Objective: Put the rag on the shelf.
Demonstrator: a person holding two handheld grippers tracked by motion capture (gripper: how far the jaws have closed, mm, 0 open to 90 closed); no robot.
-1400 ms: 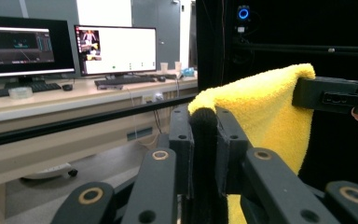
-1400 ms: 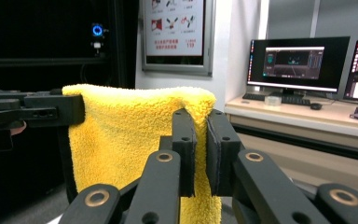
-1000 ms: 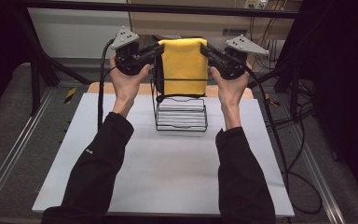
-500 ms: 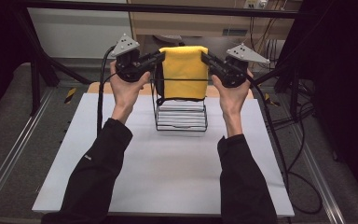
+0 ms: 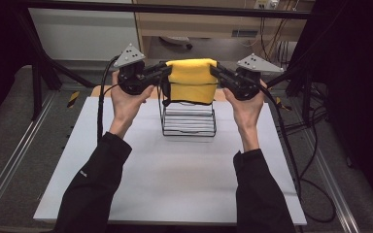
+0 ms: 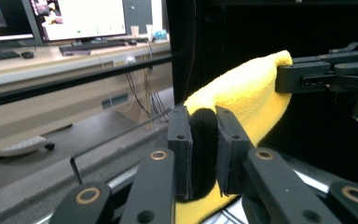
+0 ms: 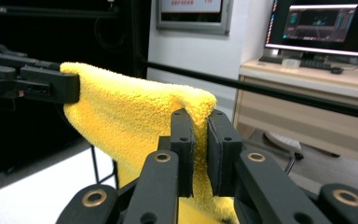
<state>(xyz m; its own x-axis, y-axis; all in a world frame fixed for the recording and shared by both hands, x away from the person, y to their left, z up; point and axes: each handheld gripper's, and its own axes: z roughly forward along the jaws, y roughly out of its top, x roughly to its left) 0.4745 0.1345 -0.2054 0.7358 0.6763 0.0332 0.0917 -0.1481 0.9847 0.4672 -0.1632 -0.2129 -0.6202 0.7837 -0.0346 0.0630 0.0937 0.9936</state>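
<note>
Both hands have carried the folded yellow terry-cloth towel [image 5: 192, 80] a little lower and farther from the person since the earlier frames, so it now hangs closer over the black wire rack [image 5: 188, 119]. That rack stands on the white table top [image 5: 175, 179], toward its far edge, and the towel is stretched level just above the rack, its lower hem draping in front of the rack's upper wires. Whether cloth and wire touch cannot be told.

At the rack's left side the left gripper [image 5: 162, 72] is clenched on the towel's left end; in the left gripper view [image 6: 204, 154] a black-edged bunch of the cloth is pinched between the two pads. On the rack's right side the right gripper [image 5: 217, 73] grasps the towel's other end, and the right gripper view [image 7: 200, 149] shows yellow pile squeezed between its pads.
</note>
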